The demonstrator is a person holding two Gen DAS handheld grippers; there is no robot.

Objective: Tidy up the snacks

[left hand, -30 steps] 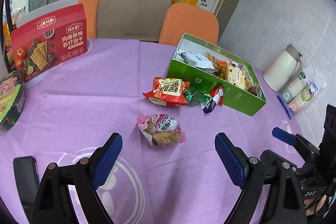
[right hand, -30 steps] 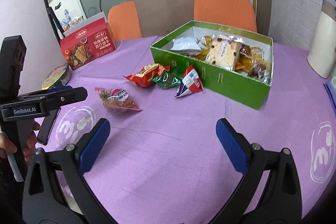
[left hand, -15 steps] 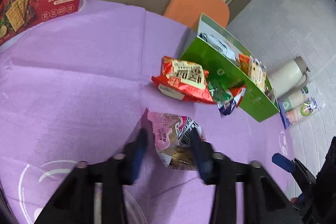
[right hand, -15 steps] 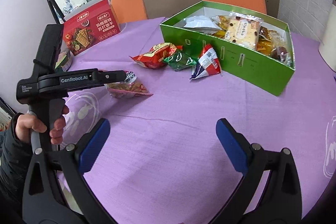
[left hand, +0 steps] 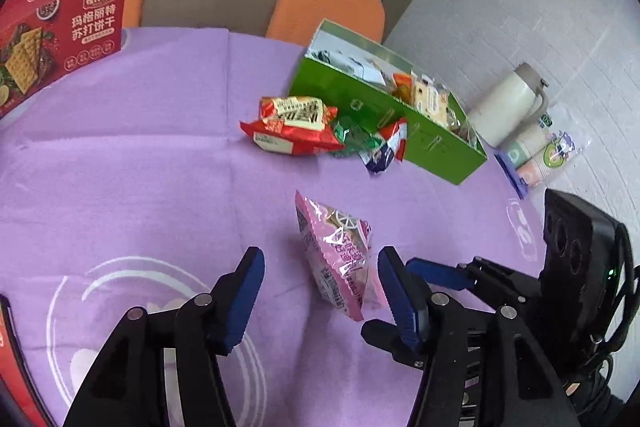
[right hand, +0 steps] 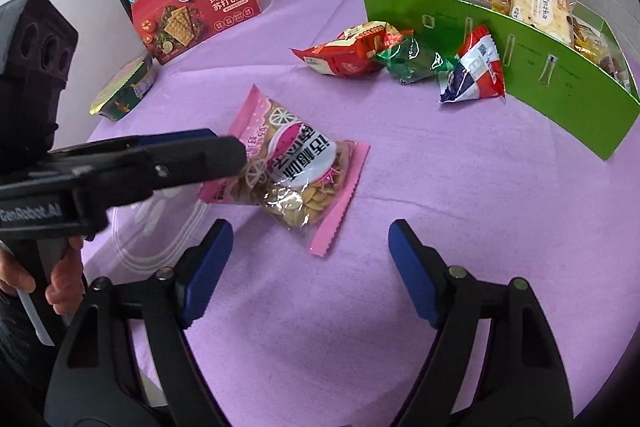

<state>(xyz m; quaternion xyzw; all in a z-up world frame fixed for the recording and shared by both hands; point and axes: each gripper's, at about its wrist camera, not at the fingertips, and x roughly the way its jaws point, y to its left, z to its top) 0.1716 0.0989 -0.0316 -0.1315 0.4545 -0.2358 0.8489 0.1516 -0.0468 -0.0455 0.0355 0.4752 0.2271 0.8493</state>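
Four loose packets outside green box (right hand: 560, 83) | pink snack packet (left hand: 340, 259) tilted on counter (left hand: 120, 187), between my half-open left gripper (left hand: 320, 291) pads, not clamped | right gripper (right hand: 308, 267) wide open, empty | risk: slick film may slip from a corner pinch.

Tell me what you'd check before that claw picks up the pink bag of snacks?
1. Pink snack packet sits between the left gripper fingers: ok.
2. Both fingers clamped on it: not ok, a gap shows beside one finger.
3. Right gripper free to help: ok, open and empty.
4. Green box open on top: ok.
5. Room inside the box: cannot tell, the visible part looks full.
6. Low path to the box: not ok, a red packet and two others lie along its front.
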